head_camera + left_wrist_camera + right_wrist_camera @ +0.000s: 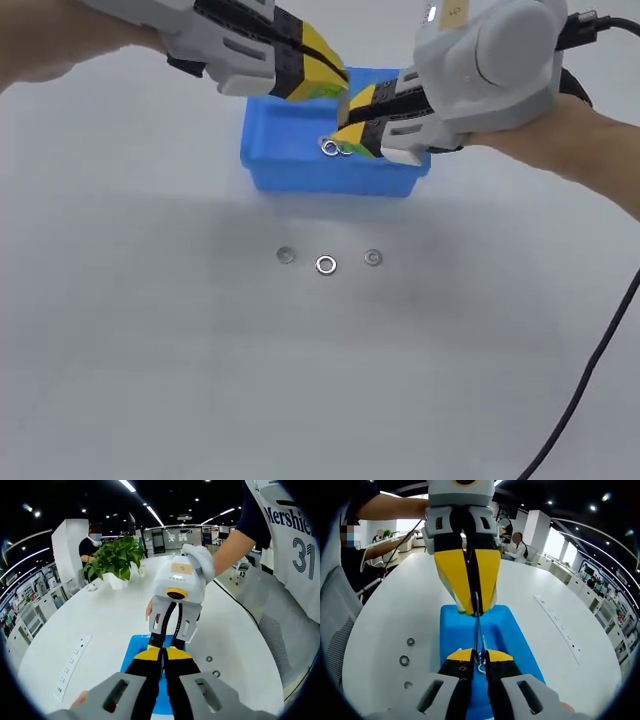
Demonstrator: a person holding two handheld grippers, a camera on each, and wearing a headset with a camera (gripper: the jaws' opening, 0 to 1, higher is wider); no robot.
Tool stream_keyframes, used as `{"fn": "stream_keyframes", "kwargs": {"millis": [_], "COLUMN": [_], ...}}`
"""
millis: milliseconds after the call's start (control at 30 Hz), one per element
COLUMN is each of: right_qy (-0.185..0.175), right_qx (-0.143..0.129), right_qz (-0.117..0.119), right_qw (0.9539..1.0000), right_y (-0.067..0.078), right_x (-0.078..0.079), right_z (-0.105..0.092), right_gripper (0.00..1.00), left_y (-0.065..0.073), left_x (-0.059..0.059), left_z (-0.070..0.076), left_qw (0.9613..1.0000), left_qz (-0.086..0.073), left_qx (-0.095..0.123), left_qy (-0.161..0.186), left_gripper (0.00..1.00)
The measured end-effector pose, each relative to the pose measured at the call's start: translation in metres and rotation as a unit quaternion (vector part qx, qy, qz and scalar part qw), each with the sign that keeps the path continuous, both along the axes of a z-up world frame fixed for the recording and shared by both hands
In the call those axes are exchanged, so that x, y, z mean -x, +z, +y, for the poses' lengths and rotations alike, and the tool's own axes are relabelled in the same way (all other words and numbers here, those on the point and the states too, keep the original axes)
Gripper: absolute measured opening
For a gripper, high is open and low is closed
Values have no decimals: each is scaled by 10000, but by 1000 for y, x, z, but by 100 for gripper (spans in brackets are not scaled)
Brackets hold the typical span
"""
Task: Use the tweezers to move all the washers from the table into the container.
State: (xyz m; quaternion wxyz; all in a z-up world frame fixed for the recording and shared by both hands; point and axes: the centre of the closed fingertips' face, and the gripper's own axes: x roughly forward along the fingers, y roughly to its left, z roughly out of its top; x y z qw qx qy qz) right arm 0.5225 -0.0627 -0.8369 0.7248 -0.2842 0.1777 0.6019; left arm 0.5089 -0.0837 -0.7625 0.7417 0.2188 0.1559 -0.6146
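The blue container (300,175) stands at the far middle of the white table. Both grippers meet tip to tip above it. Thin metal tweezers (478,625) run between them. My left gripper (335,85) (164,654) comes from the upper left and is shut on one end of the tweezers. My right gripper (350,125) (480,656) comes from the right and is shut on the tweezers near their tip. A washer (330,148) (481,669) sits at that tip, over the container (507,630). Three washers (326,264) lie in a row on the table in front of the container.
A black cable (590,370) trails off the right gripper across the table's right side. The table (150,350) is bare white around the washers. In the gripper views, a potted plant (116,560) and seated people (517,542) are at the far end of the table.
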Motion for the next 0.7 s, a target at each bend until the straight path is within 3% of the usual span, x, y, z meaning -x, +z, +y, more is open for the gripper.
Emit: {"fn": "stream_keyframes", "kwargs": {"millis": [233,500,667,700], "right_qy": [-7,105,320,360], "right_qx": [-104,-137,-90,-93], "right_qz": [-37,-170,-196,-151], "right_qw": [9999,9997,9993,9992], "right_y": [15,43,52,53], "right_x": [6,30,52,58], "right_z": [1,1,4,4], "right_gripper": [8,7,7,7], "left_y": [19,41,55,57], "left_x": [11,29,50,56], "left_z": [2,5,4,3], "left_qw": [9999,9995,9992,9990], "left_qz": [-150,-291,-299,-241], "left_qx": [51,128,242,309], "left_qy": [43,33,-111,-193], "left_gripper": [5,6,6,6]}}
